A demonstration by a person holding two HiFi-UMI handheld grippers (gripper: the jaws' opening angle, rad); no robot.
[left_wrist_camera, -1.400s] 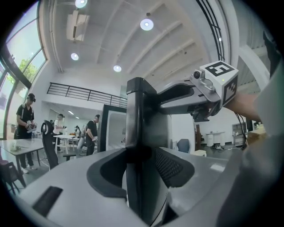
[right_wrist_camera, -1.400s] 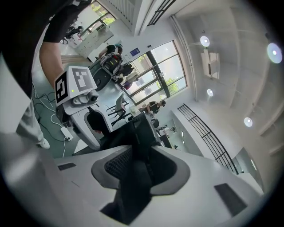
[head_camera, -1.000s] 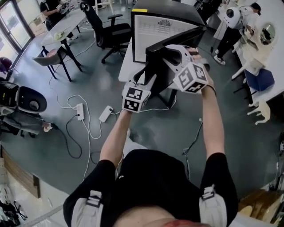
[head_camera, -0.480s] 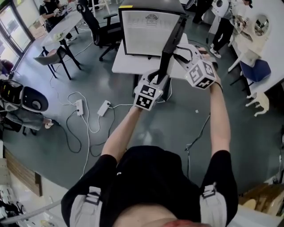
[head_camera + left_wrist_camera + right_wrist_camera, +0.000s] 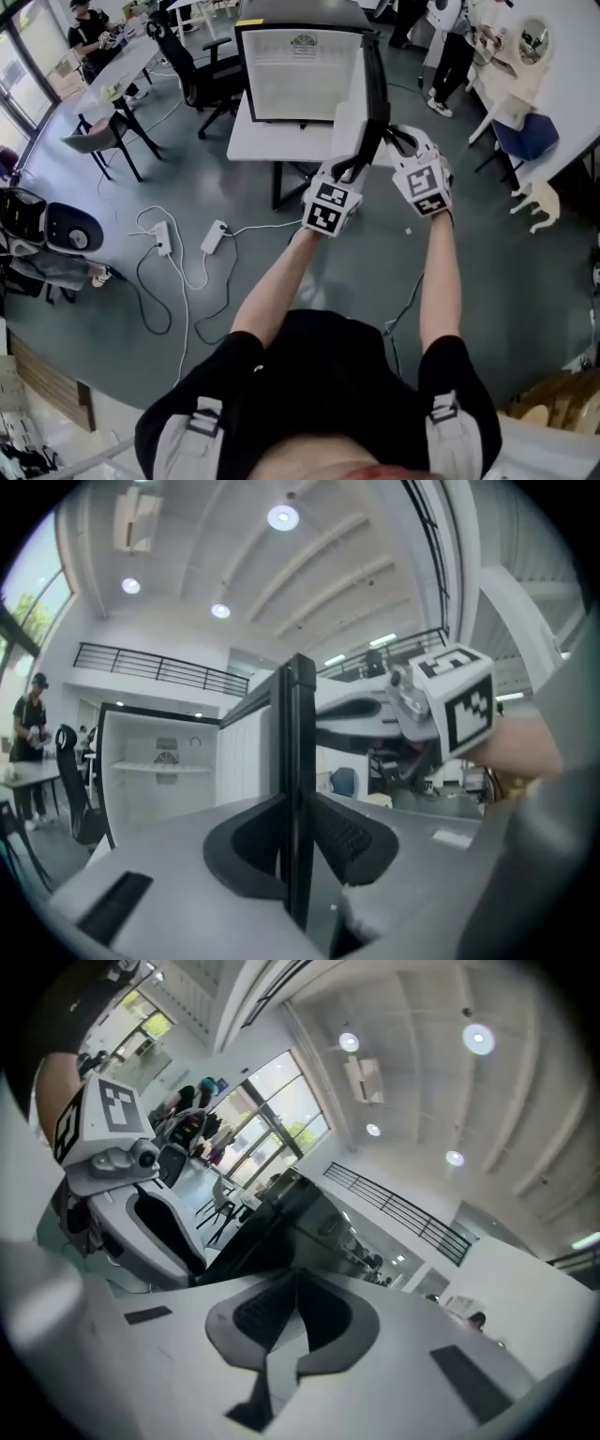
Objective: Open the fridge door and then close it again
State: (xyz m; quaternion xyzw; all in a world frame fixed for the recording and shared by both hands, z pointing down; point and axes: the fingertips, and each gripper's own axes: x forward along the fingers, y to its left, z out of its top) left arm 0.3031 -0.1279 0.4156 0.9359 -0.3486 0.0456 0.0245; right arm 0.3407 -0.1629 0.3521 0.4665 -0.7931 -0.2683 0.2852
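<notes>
A small fridge (image 5: 298,73) stands on a white table (image 5: 281,142), its white inside showing. Its dark door (image 5: 373,98) stands out toward me, edge-on. My left gripper (image 5: 354,161) reaches the door's free edge from the left. In the left gripper view that dark door edge (image 5: 298,761) runs upright between the pads (image 5: 251,850) of my left gripper (image 5: 298,855); the jaws are closing and press on it. My right gripper (image 5: 398,145) is just right of the door. In the right gripper view its pads (image 5: 323,1312) meet with nothing between them, so my right gripper (image 5: 292,1321) is shut, the door's dark face (image 5: 281,1218) beyond it.
Black office chairs (image 5: 192,56) and a long desk (image 5: 122,66) stand left of the fridge. Power strips (image 5: 216,236) and cables (image 5: 178,281) lie on the grey floor at the left. People (image 5: 455,47) stand at the back right beside white tables.
Both grippers moved forward with the door's edge. The door, earlier showing its dark face, now stands edge-on and the whole fridge inside shows. The right gripper has rolled upright.
</notes>
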